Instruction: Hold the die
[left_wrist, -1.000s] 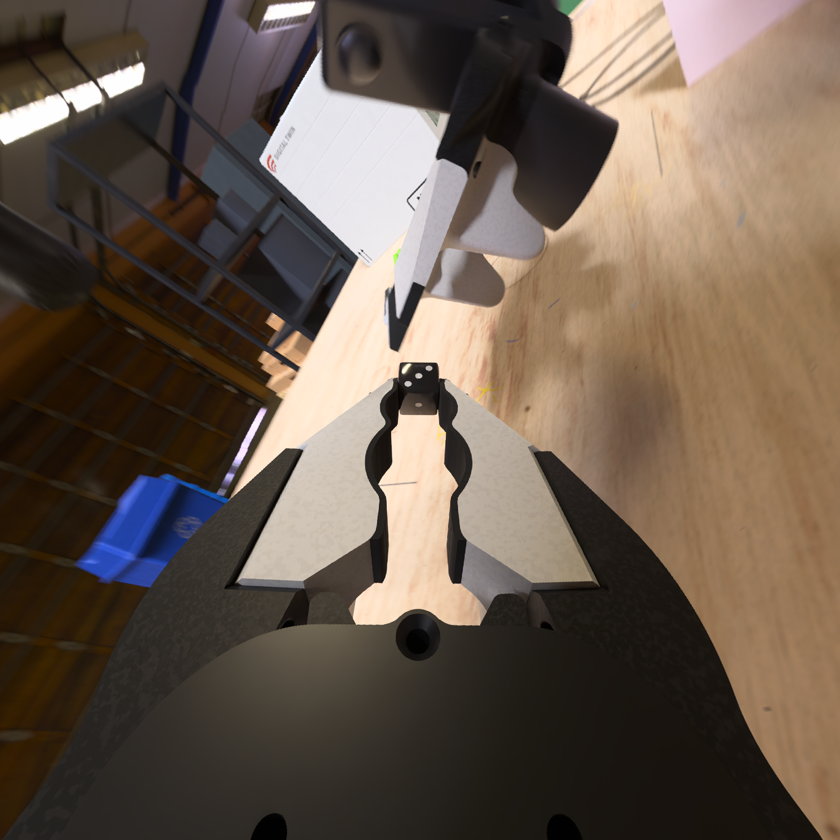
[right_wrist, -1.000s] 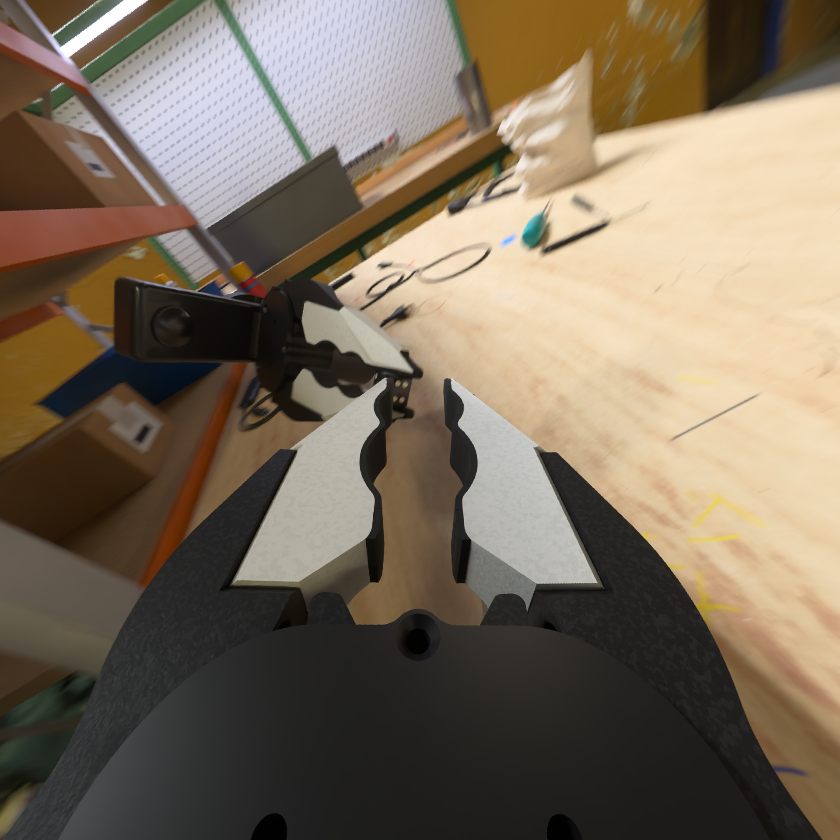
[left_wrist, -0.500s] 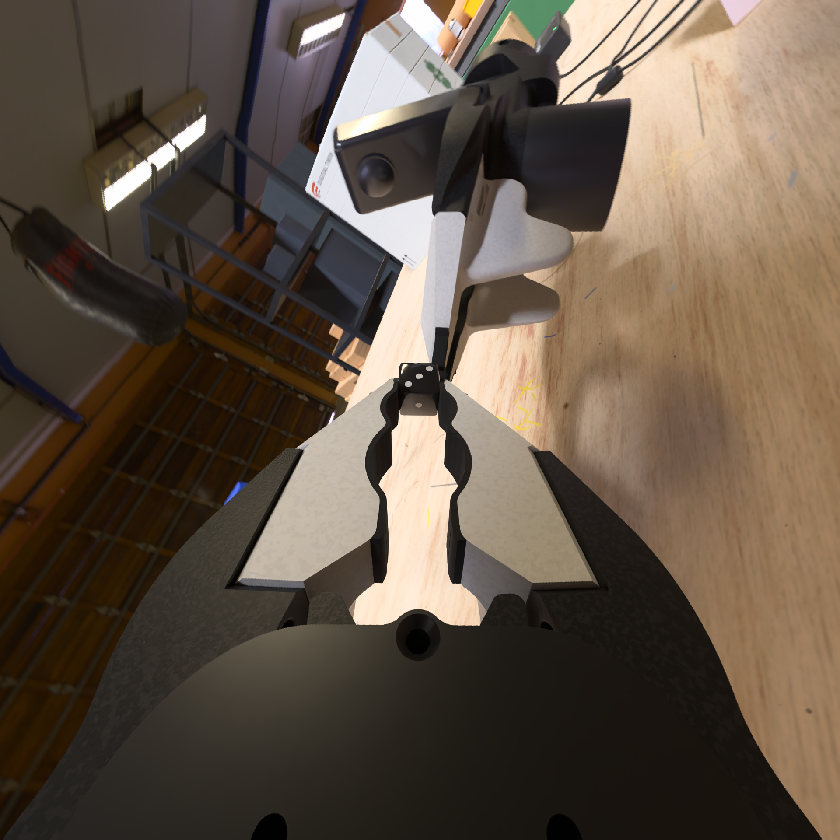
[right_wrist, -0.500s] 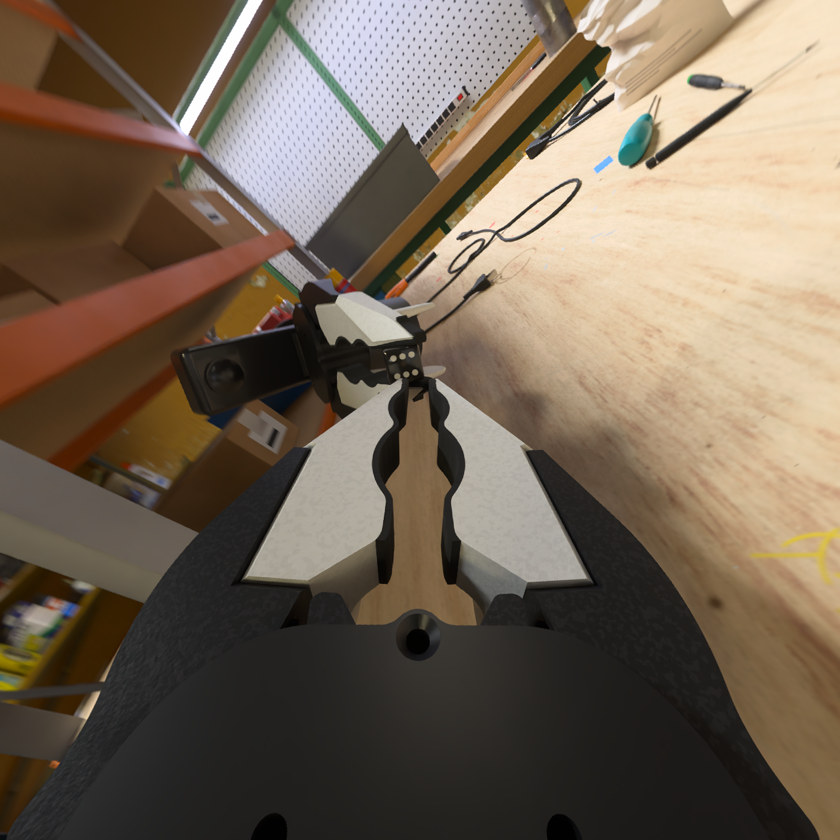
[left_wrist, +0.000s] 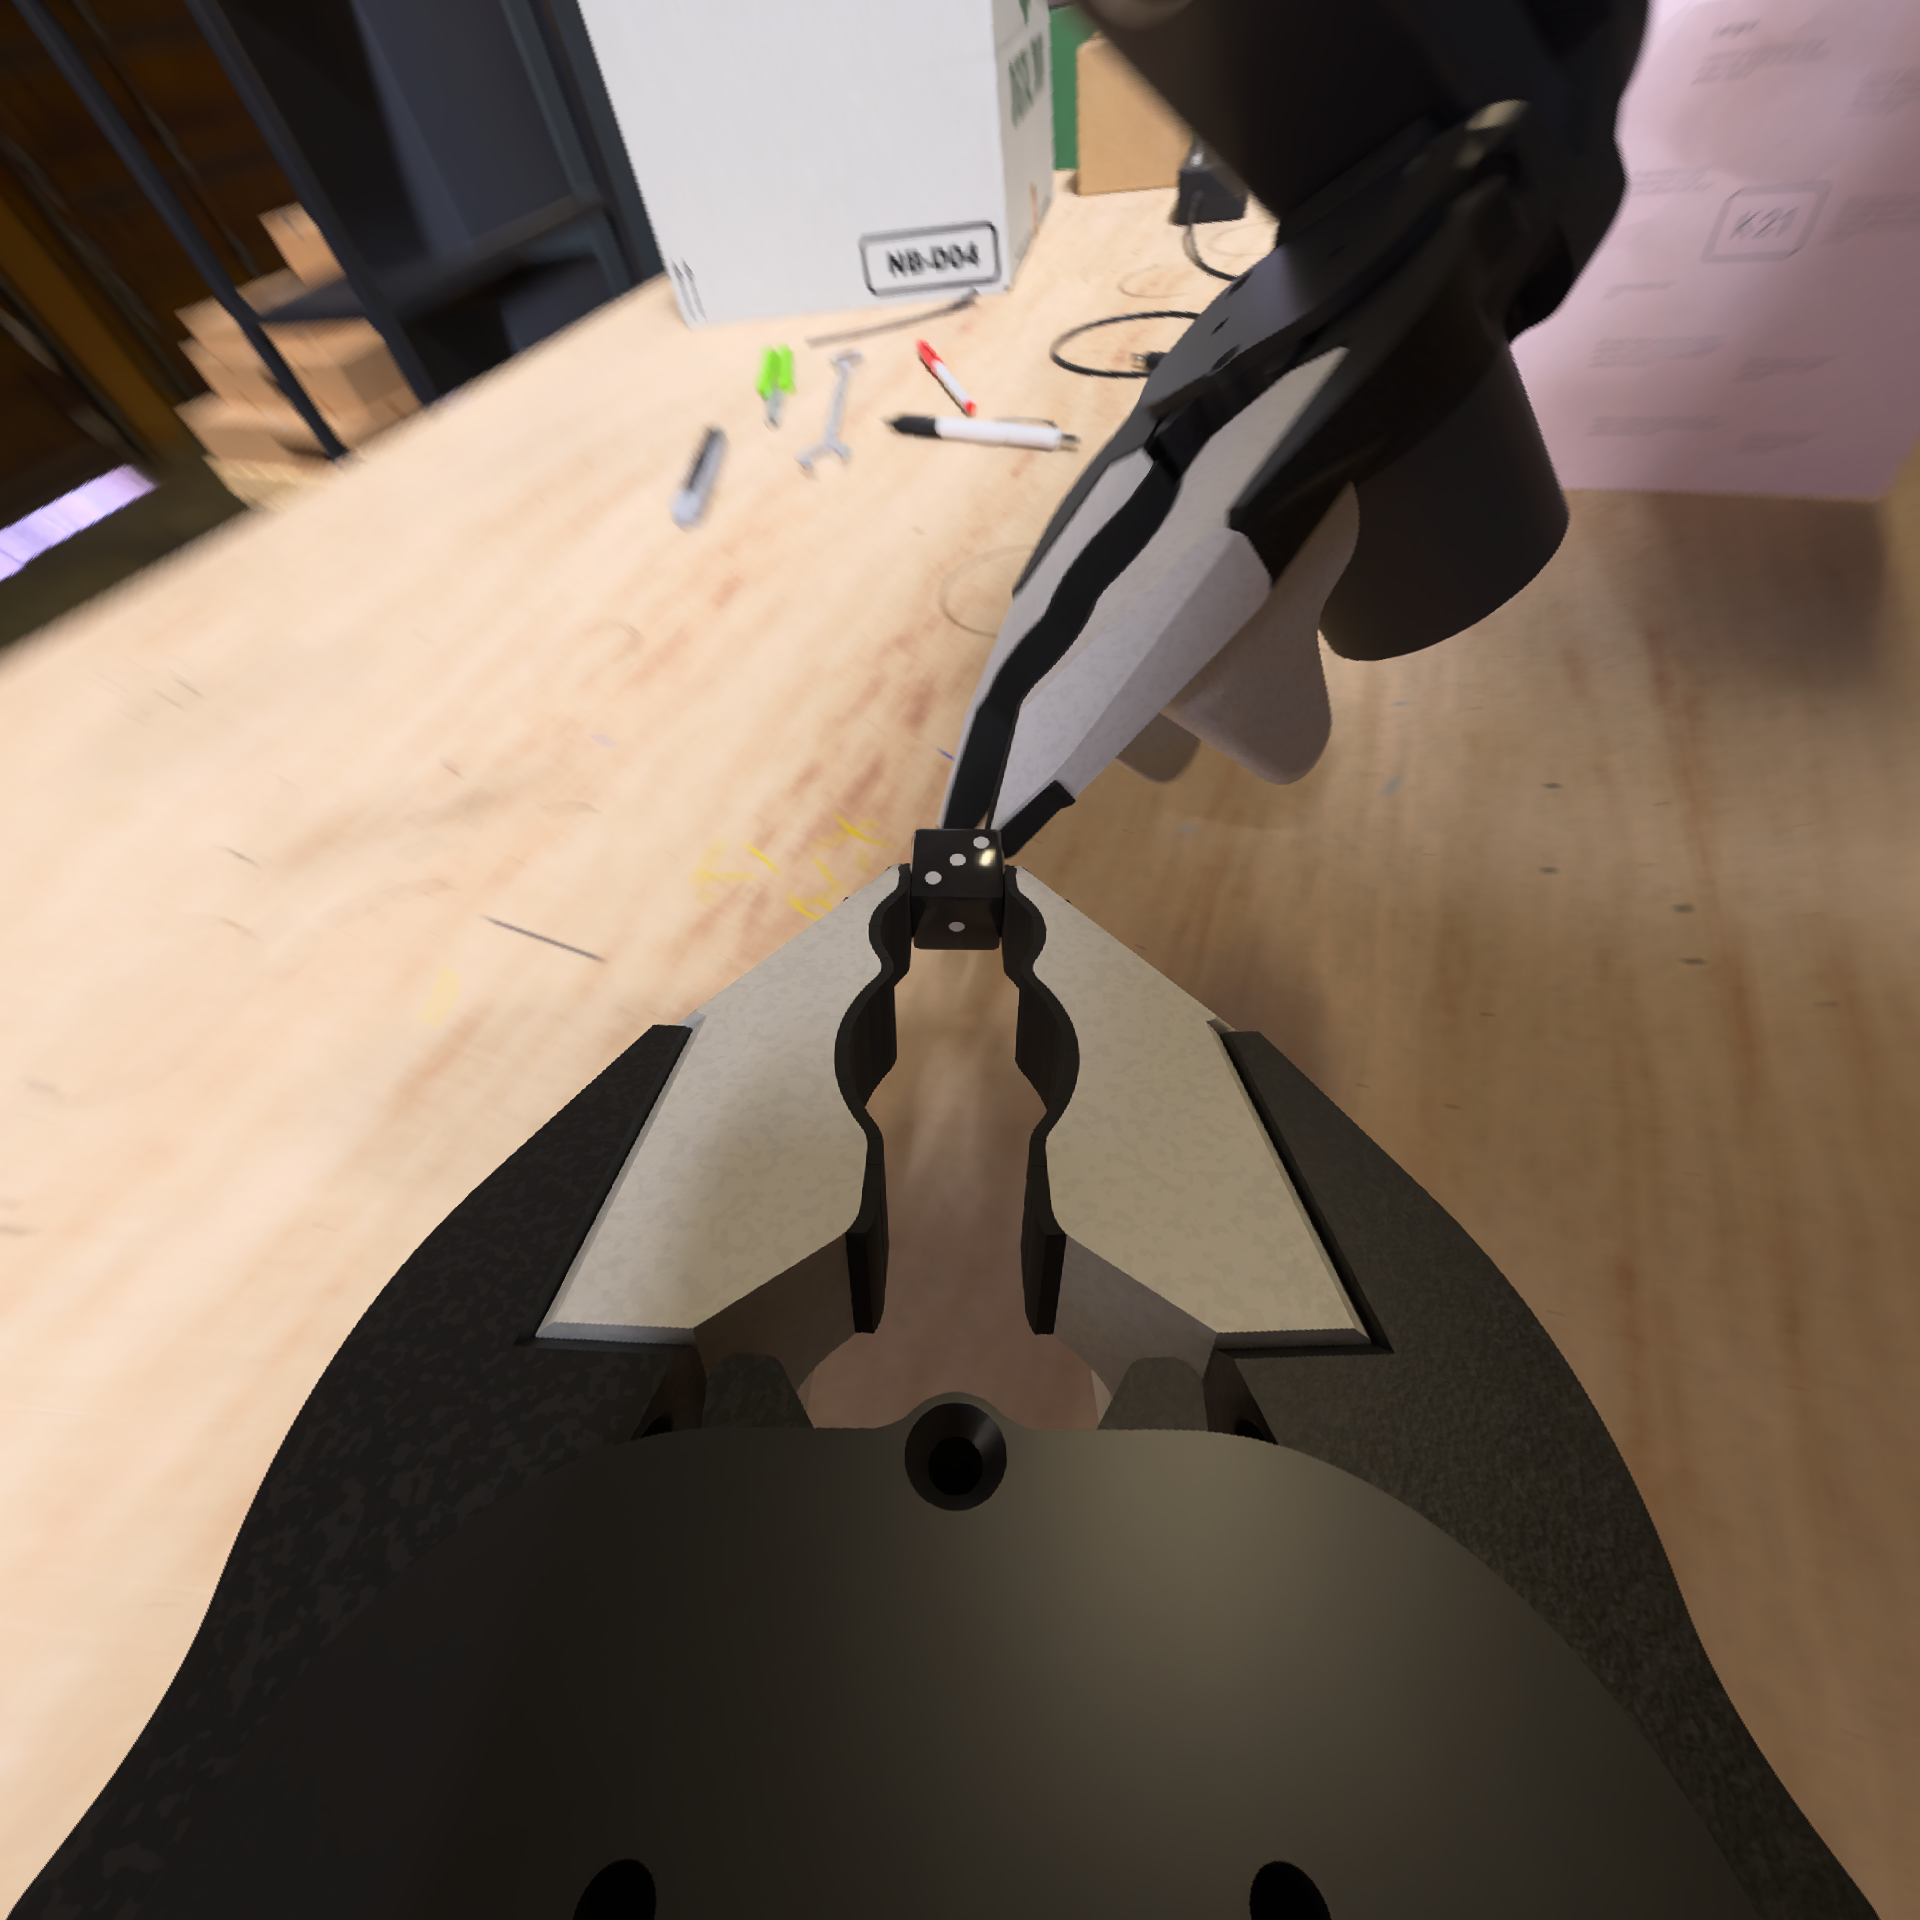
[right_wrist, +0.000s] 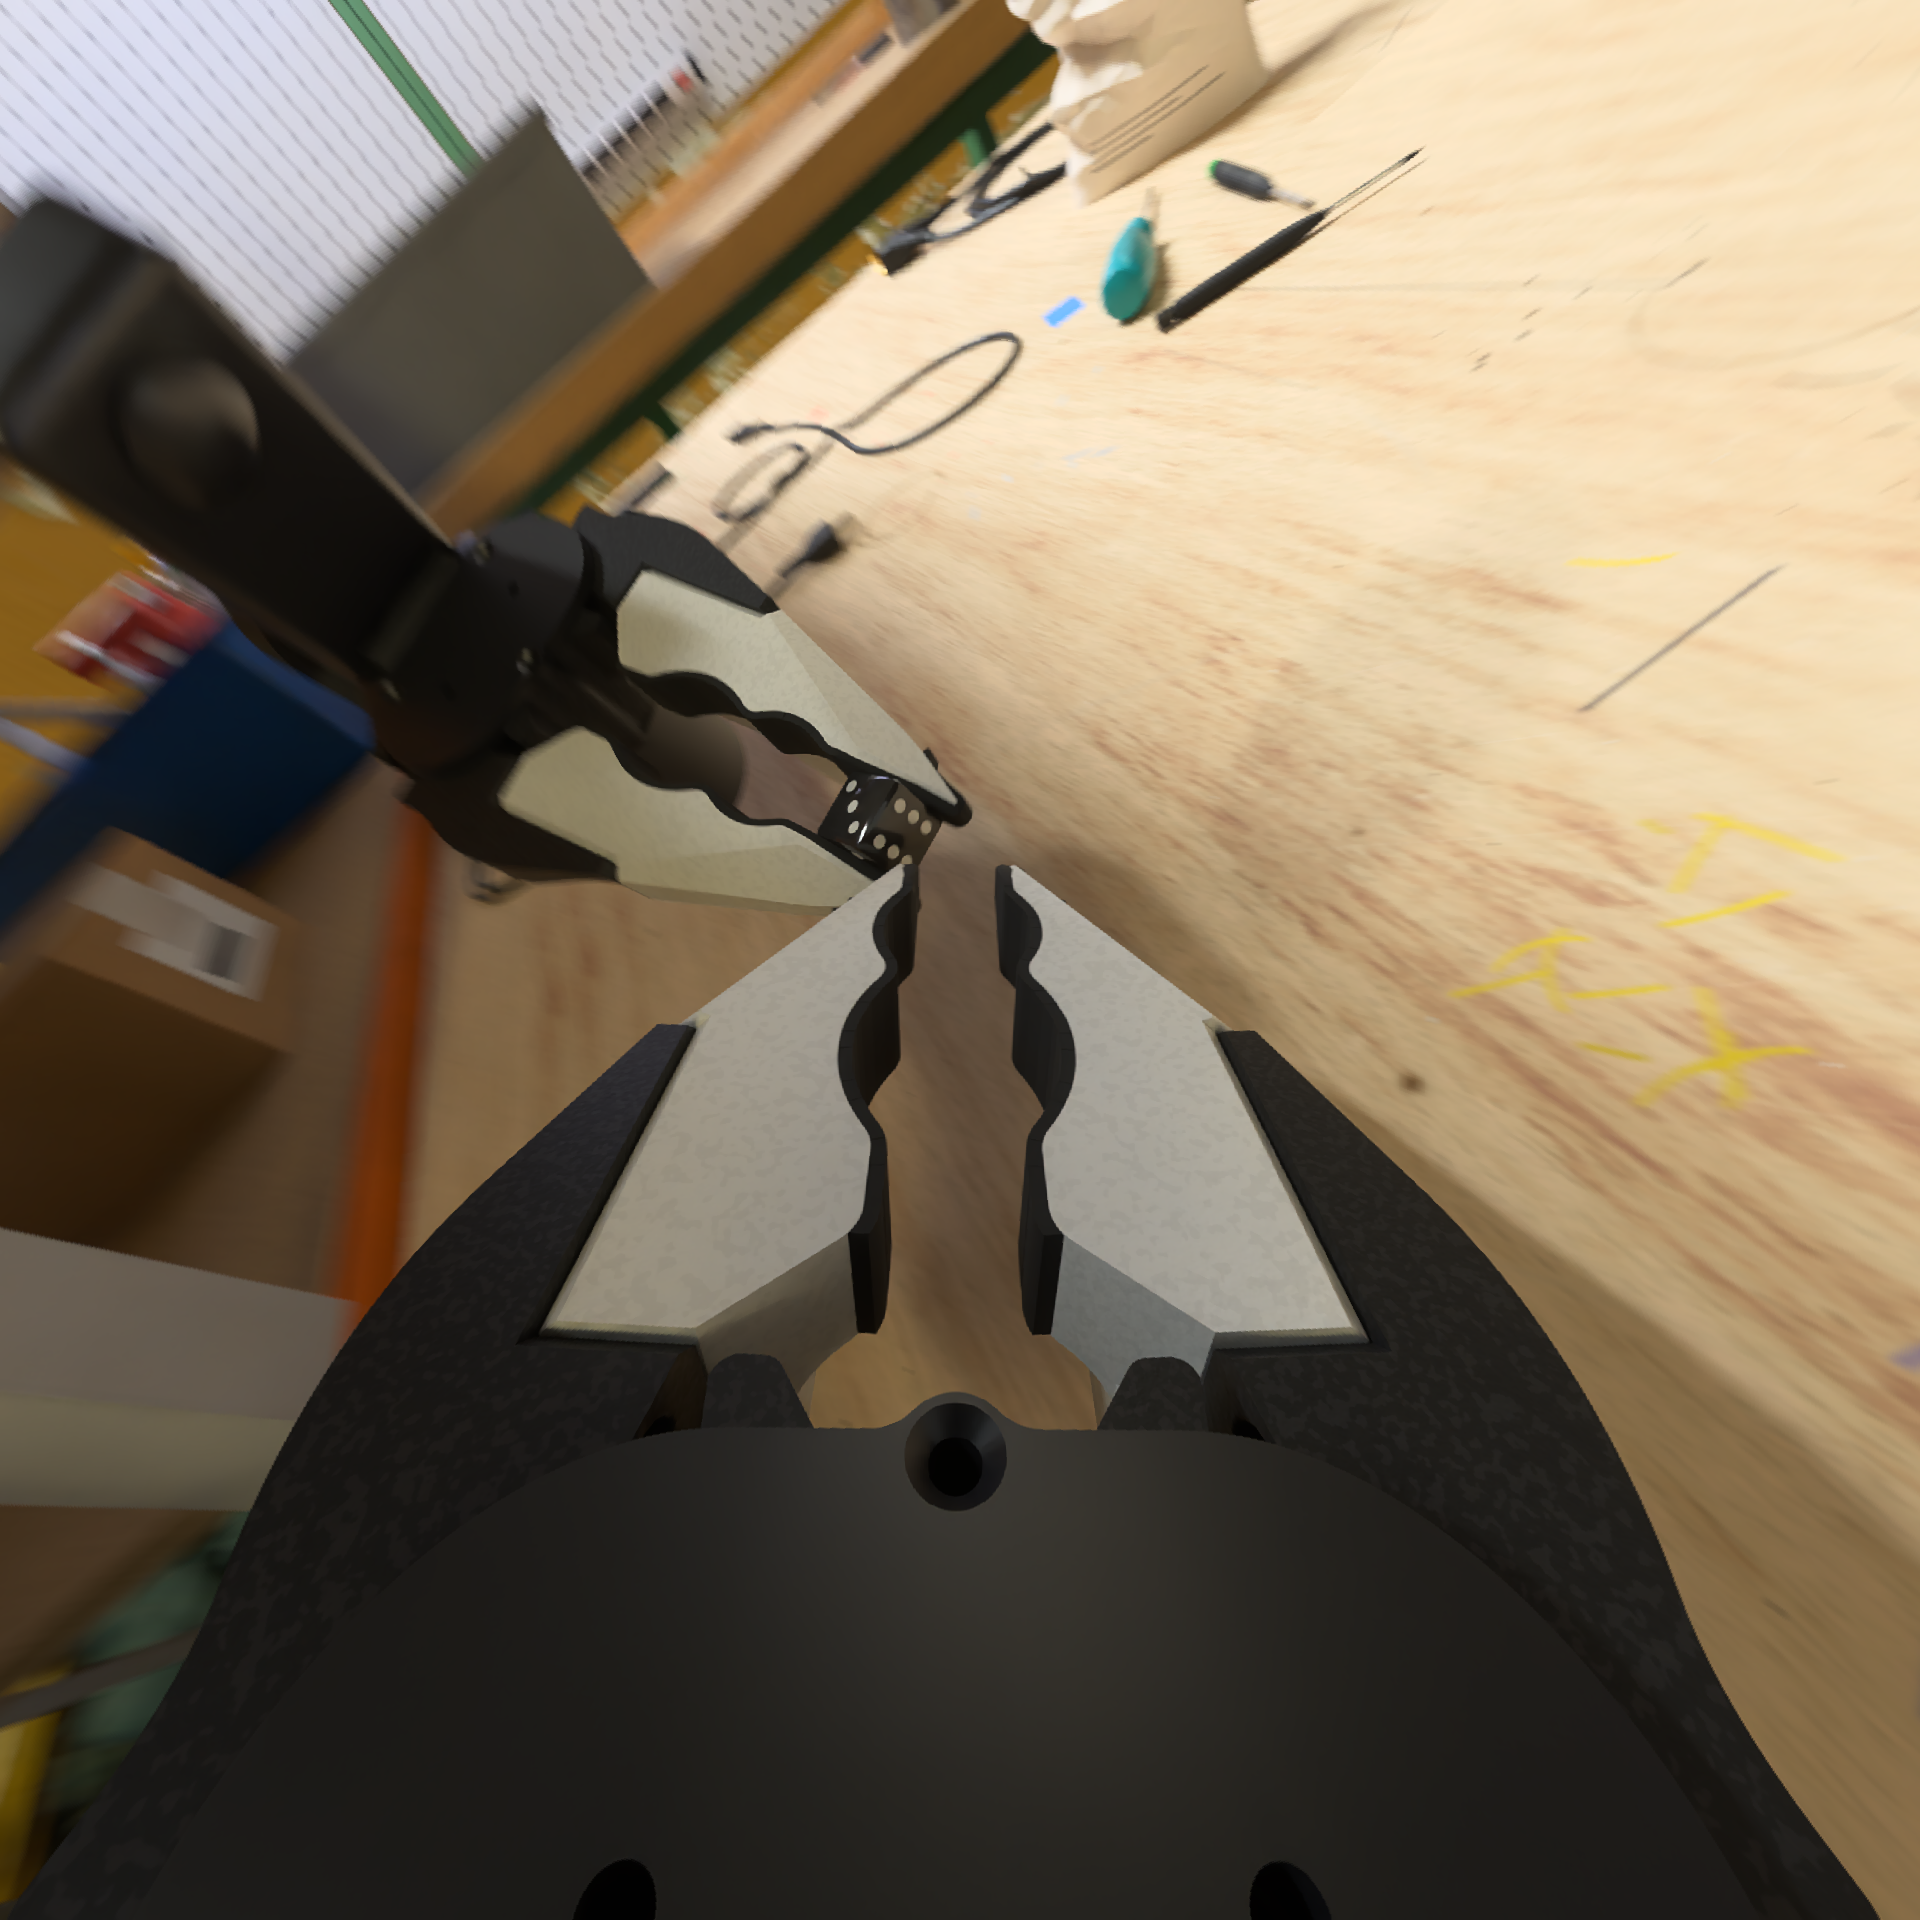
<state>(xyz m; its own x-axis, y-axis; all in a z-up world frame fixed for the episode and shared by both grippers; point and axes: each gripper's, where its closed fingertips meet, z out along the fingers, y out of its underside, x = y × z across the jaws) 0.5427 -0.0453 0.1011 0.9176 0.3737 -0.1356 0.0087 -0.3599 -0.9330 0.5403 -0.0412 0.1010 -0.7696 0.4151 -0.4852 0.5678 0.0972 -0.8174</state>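
Note:
A small black die (left_wrist: 956, 906) with white pips is pinched between the fingertips of my left gripper (left_wrist: 956, 883), held above the wooden table (left_wrist: 416, 831). My right gripper (left_wrist: 987, 821) comes in from the upper right, and its tips are right at the die's far top edge. In the right wrist view, my right gripper (right_wrist: 951, 883) has a narrow gap between its fingers with nothing in it. The left gripper (right_wrist: 909, 844) with the die (right_wrist: 883, 821) sits just beyond its left fingertip (right_wrist: 902, 883).
A white box (left_wrist: 831, 156), a wrench (left_wrist: 831, 426), markers (left_wrist: 977, 428), a utility knife (left_wrist: 698, 478) and a pink board (left_wrist: 1766, 260) lie at the far side. A teal screwdriver (right_wrist: 1127, 275), a black cable (right_wrist: 914, 405) and a beige bag (right_wrist: 1143, 83) lie farther along the table.
Both views have swung round. The left gripper has kept the die pinched. The right gripper has drawn in closer, its tips now at the die, with its fingers narrower than a second ago.

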